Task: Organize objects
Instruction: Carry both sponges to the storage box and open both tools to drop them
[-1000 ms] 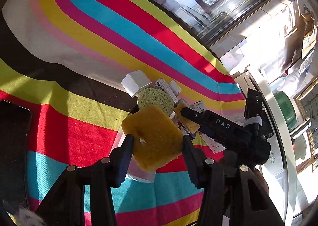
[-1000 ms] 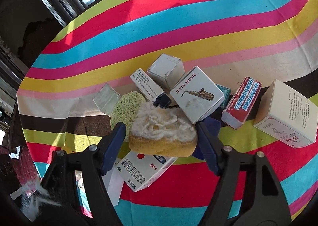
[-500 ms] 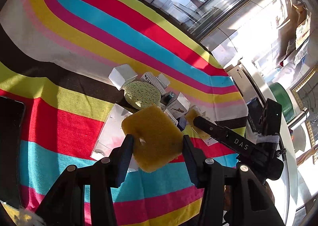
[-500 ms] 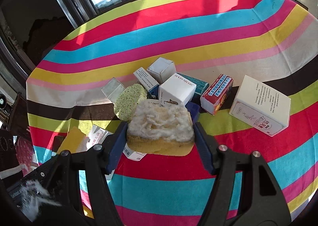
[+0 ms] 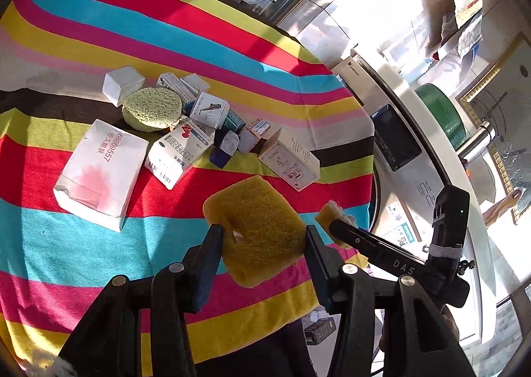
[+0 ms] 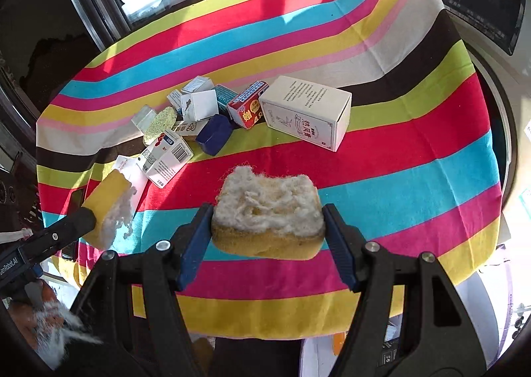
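My left gripper [image 5: 262, 234] is shut on a flat yellow sponge [image 5: 255, 211], held above the striped cloth [image 5: 66, 244] near its front edge. My right gripper [image 6: 267, 214] is shut on a thicker yellow sponge [image 6: 265, 234] whose top is covered in white fluff. Each gripper shows in the other's view: the right one [image 5: 335, 226] beside my left, and the left one's sponge [image 6: 108, 198] at the lower left. A pile of small boxes with a round green sponge [image 5: 152, 108] lies farther back on the cloth.
In the pile are a large white packet [image 5: 99, 171], a red-heart box [image 5: 179, 151], a white printed box [image 6: 305, 111], a red box [image 6: 247, 105] and a dark blue item [image 6: 214, 135]. A white appliance [image 5: 395, 145] stands beyond the table's right edge.
Both grippers have drawn back from the pile toward the front of the table, each still carrying its sponge. The boxes now look smaller and farther away.
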`<state>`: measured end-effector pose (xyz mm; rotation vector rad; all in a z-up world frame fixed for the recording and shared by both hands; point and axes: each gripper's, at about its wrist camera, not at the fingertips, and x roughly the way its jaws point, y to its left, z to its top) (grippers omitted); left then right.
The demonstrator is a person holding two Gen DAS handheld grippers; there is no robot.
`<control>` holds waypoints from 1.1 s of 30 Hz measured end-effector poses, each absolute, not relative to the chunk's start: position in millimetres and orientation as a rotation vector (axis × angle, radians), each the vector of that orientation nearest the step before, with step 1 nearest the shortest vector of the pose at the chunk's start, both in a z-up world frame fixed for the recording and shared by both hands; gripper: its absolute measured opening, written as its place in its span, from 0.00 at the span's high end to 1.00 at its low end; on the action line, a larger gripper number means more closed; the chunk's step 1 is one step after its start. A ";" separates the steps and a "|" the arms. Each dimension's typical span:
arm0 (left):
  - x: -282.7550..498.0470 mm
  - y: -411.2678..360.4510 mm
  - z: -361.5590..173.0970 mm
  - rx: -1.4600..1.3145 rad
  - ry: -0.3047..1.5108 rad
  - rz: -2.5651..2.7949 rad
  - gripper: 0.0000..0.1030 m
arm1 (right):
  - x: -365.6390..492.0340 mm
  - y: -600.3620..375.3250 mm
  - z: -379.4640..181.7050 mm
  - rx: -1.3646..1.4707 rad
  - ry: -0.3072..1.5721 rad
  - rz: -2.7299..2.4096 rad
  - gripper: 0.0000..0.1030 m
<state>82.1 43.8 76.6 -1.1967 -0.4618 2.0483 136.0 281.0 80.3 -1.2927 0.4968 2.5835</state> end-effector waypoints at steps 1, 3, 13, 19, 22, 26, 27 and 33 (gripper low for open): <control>87.4 52.0 76.3 -1.199 -0.447 2.032 0.51 | 144.8 287.9 78.8 -1.294 0.498 2.564 0.32; 96.9 67.5 75.0 -1.207 -0.421 1.991 0.51 | 161.5 300.4 76.1 -1.298 0.501 2.531 0.32; 153.3 141.3 52.3 -1.279 -0.246 1.760 0.51 | 238.6 339.6 54.2 -1.357 0.413 2.359 0.32; 186.5 171.2 35.9 -1.325 -0.144 1.645 0.51 | 274.0 355.8 39.7 -1.406 0.369 2.257 0.32; 202.8 184.3 28.0 -1.346 -0.095 1.582 0.51 | 287.5 359.7 34.6 -1.434 0.353 2.224 0.32; 216.6 199.7 15.0 -1.406 -0.063 1.510 0.37 | 298.6 356.8 29.4 -1.492 0.319 2.200 0.29; 217.5 201.6 12.3 -1.422 -0.063 1.504 0.34 | 300.0 355.7 27.4 -1.512 0.316 2.195 0.26; 211.9 192.3 19.0 -1.409 -0.083 1.549 0.31 | 309.1 350.5 25.9 -1.517 0.279 2.178 0.14</control>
